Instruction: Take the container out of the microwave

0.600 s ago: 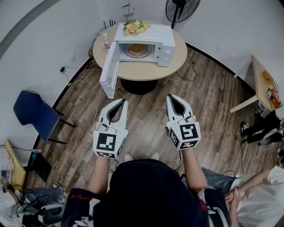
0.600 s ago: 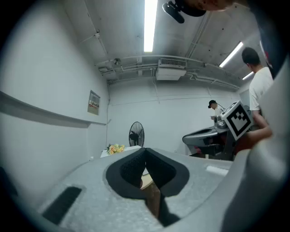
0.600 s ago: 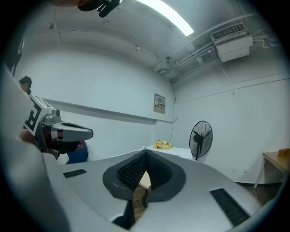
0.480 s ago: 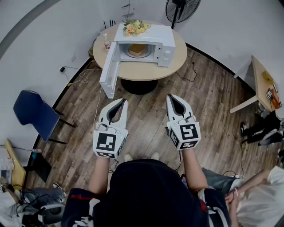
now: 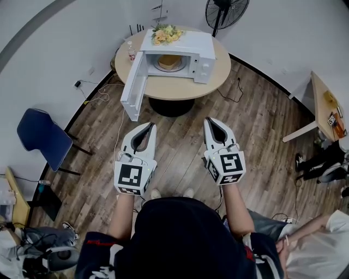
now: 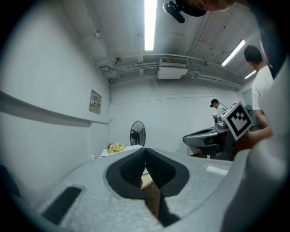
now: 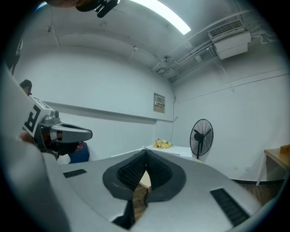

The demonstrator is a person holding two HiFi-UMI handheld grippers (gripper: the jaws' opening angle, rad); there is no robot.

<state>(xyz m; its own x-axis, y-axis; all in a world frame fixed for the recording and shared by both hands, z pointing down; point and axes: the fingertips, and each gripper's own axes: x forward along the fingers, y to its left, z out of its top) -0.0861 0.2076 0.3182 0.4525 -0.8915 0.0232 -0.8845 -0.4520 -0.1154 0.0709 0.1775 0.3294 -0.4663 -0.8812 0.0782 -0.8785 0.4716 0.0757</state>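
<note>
In the head view, the container (image 5: 169,61) sat inside the microwave (image 5: 191,44), on its turntable, on the round table (image 5: 180,87) at the far side of the room. It showed only as a small, low, tan shape, and its material was too small to tell. I judged it light and stiff enough for one gripper, possibly warm and smooth-walled, so a hold across its near rim or side wall looked safest, kept level in case it held food. The microwave door (image 5: 133,90) hung open toward the near left, and it would crowd any reach from that side; the opening was freer from the right. The left gripper (image 5: 153,125) and right gripper (image 5: 206,120) were held level over the wooden floor, well apart from the table, each with its jaws together and nothing in them. Flowers (image 5: 166,34) lay on the microwave top, a bottle (image 5: 131,50) stood at the table's left edge, a fan (image 5: 224,11) stood behind, a blue chair (image 5: 41,139) was at the left and cables (image 5: 101,95) trailed on the floor near the table.

In the left gripper view, the pads met at their tips with nothing between them. The fan and flowers showed far ahead, and the right gripper was just to the right.

In the right gripper view, the jaws were likewise closed and empty, pointing at the table's near edge, with the left gripper off to the left.
</note>
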